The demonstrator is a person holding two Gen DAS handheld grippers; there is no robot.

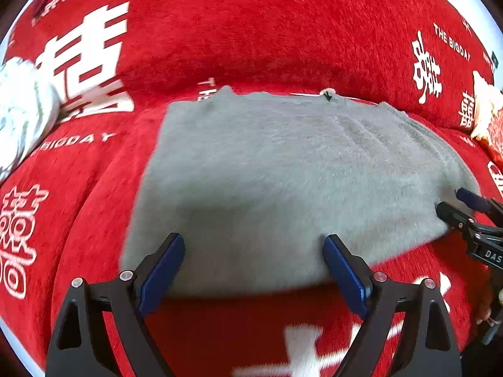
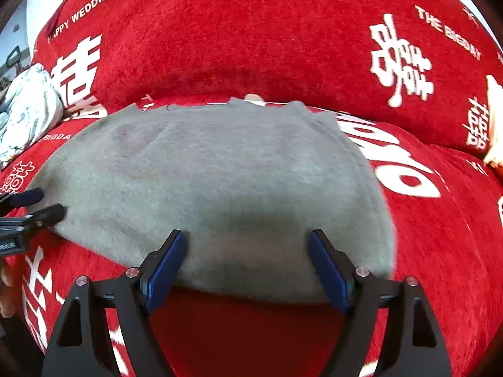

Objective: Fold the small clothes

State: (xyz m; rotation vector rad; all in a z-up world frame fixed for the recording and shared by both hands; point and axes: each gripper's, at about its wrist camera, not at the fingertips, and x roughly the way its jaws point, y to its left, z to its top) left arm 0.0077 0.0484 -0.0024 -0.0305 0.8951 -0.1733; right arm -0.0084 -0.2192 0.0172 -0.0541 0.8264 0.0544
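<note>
A: Where is the garment?

B: A grey garment (image 1: 283, 182) lies flat on the red sofa cover (image 1: 220, 31), spread over the seat, its far edge up against the backrest. The near hem runs side to side, straight across in front of both tools.

A: And the jaws?

B: Both sets stand wide open, holding nothing. The left gripper (image 1: 254, 270) hovers at the near hem towards the garment's left part; the right gripper (image 2: 247, 265) does the same towards the right part (image 2: 220, 188). In each view the hem passes between the two blue pads, though I cannot tell whether the pads touch the cloth.

A: Which is nearer?

B: Neither, as far as I can judge. They sit side by side along the same hem, each showing at the edge of the other's view. The garment stretches away from both, towards the backrest.

A: So the next move?

B: Likely each closes on the hem and carries it away from the person, folding near edge to far edge. The fold line would run side to side, so the two must travel evenly or the cloth skews.

A: Anything else about?

B: A pale bundle of cloth (image 2: 28, 106) lies well off to the left
</note>
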